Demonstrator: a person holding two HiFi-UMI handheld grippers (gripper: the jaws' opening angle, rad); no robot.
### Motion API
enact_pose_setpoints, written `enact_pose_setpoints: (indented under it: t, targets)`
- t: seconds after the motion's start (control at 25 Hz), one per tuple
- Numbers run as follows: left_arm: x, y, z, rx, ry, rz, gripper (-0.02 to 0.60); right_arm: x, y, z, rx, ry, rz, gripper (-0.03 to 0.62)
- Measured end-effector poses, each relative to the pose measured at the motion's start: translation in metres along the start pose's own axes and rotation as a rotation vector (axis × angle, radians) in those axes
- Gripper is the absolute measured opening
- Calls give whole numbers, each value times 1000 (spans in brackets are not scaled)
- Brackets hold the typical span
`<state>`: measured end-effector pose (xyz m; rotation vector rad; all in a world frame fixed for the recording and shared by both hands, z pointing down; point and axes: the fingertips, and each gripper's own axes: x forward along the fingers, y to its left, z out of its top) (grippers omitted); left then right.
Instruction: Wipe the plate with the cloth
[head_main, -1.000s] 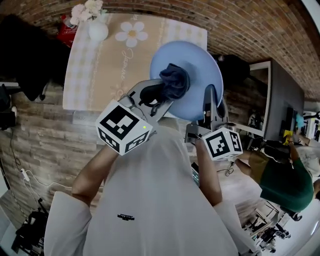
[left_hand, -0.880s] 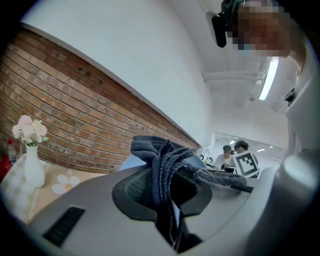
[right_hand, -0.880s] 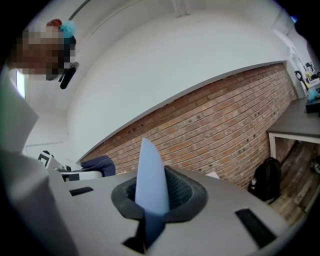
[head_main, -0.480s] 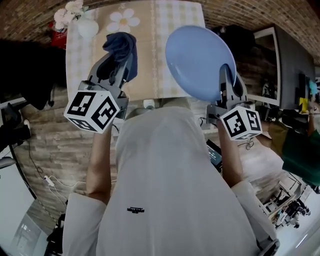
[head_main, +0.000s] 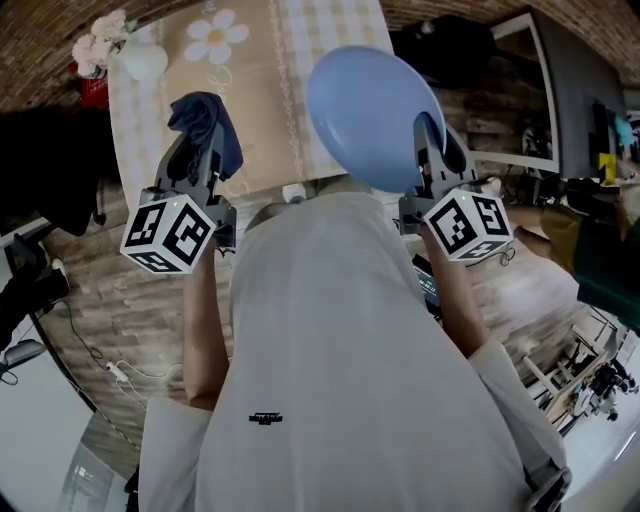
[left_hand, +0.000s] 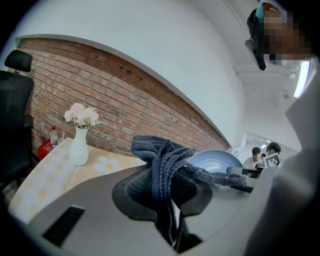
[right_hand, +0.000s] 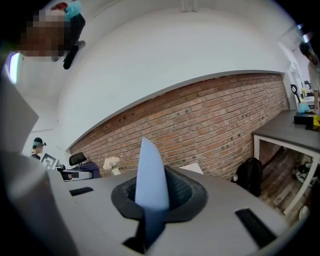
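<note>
Two grips are already made. The left gripper (head_main: 200, 148) has its jaws closed tight on the dark blue cloth (head_main: 205, 118), and the right gripper (head_main: 430, 145) is clamped on the near rim of the pale blue plate (head_main: 368, 112). Both are held up over the near edge of the table (head_main: 262, 95). Cloth and plate are well apart, cloth to the left and plate to the right.

To wipe well, I judge that the plate's face should turn toward the cloth. The bunched end should then press flat and sweep across in overlapping strokes. The plate is held only at its rim, so a hard push far from the jaws could swing it; light pressure close to the grip looks safer.

Only the head view shows the gap between the two. The left gripper view shows the cloth pinched in a fold, a loose strand trailing right, the plate beyond it, and a white vase (left_hand: 78, 146) of flowers far left. The right gripper view shows the plate edge-on as a thin blade between its jaws, with no cloth.
</note>
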<state>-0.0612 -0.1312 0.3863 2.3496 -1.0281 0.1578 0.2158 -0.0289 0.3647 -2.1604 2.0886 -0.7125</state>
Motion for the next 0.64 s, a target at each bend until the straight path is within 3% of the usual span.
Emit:
enact_pose_setpoints:
  t: [0.44,0.64]
  targets:
    - [11,-15,-9,6,24,-48,61,8,17,-6,-44,29,56,58]
    - [11,-20,-13,6,25,-62,61,11,21,-11,14,45,79,58]
